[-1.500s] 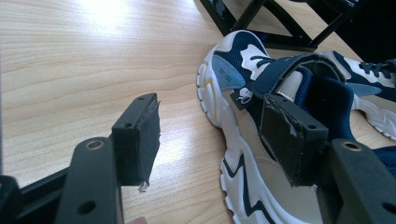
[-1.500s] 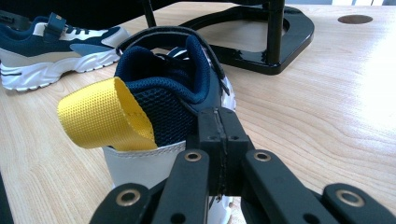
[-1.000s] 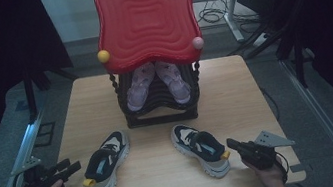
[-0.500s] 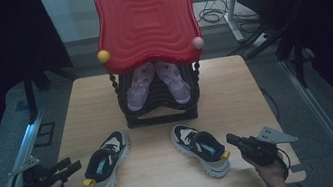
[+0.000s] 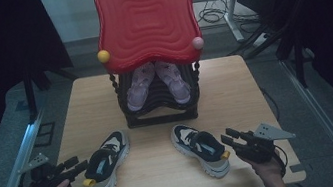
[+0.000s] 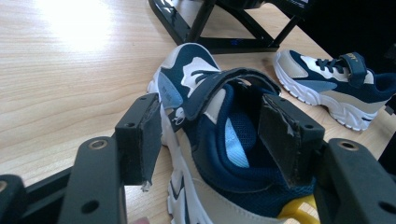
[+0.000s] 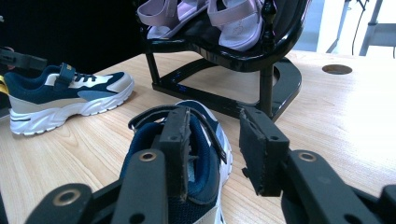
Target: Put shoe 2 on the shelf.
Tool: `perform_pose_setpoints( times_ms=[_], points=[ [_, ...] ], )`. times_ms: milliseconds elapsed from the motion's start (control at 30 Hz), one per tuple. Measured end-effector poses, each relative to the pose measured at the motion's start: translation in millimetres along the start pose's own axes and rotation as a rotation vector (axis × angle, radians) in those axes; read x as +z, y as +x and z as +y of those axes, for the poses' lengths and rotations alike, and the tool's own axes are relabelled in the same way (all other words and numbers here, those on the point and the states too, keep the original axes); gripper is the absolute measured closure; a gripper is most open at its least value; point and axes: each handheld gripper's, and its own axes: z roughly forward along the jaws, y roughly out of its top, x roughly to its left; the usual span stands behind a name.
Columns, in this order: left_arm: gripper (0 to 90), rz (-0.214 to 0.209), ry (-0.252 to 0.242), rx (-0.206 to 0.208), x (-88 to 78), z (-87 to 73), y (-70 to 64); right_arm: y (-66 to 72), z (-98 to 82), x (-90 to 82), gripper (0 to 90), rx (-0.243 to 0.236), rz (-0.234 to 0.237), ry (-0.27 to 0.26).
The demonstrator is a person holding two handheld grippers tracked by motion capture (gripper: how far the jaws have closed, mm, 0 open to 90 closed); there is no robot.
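Two navy-and-white sneakers are seen lying on the wooden tabletop [image 5: 234,88] in front of a black rack [image 5: 160,112], which carries a pair of lilac sandals [image 5: 156,82] beneath a red wavy panel [image 5: 145,18]; the left sneaker [image 5: 106,163] is placed toward the left front of the tabletop with its heel and yellow pull tab turned to the person, and the right sneaker [image 5: 200,149] lies well apart from it at the right front, its heel likewise turned to the person. The left gripper [image 5: 76,168] is held level just behind the left sneaker's heel; in the left gripper view its jaws are seen standing apart on either side of the sneaker's collar, the left pad beside the outer wall and the right pad at the far side of the opening, and no pressing on the shoe can be made out. The right gripper [image 5: 227,138] is held just behind the right sneaker's heel; its jaws have just been opening, and in the right gripper view they are seen parted, one pad over the heel collar and the other out beside the shoe over bare wood, so that nothing is clamped between them.
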Motion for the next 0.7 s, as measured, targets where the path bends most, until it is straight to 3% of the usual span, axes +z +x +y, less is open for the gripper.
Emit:
perform_pose_setpoints(
  times_ms=[167, 400, 700],
  points=[
    [40.5, -0.005, 0.023, 0.004, 9.6, -1.7, -1.0, 0.9, -1.4, 3.6, 61.1, -0.003, -0.002, 0.010],
    [45.0, 0.014, 0.054, 0.046, 25.9, 4.6, -3.9, 1.7, -1.6, 4.4, 59.1, -0.002, -0.010, 0.012],
    [55.2, 0.015, 0.082, 0.060, 39.5, 6.6, -2.3, -0.1, -2.6, -0.1, 58.9, 0.000, -0.033, -0.001]
  ],
)
